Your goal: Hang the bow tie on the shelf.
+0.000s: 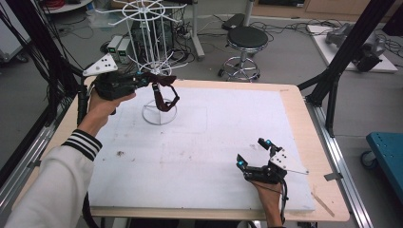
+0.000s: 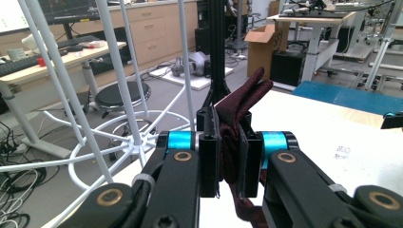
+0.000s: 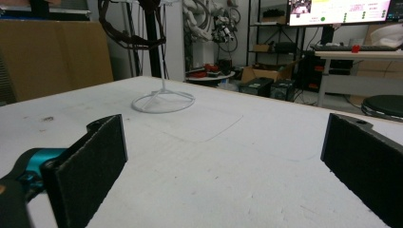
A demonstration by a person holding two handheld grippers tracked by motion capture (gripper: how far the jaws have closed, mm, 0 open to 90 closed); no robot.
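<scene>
The person's left hand [image 1: 102,102], in a white sleeve with black-striped cuff [image 1: 81,142], holds the left black two-jaw tongs [image 1: 147,80] raised above the far left part of the white-topped wooden desk [image 1: 199,142], its jaws pressed together on a dark maroon fabric strap [image 2: 233,133]. The grey three-cornered plate [image 1: 100,65] sits on top of it. The right hand [image 1: 266,190] rests low at the desk's near right part, holding the right black two-jaw tongs [image 1: 251,152] with jaws spread wide apart, pointing toward the desk's far left.
</scene>
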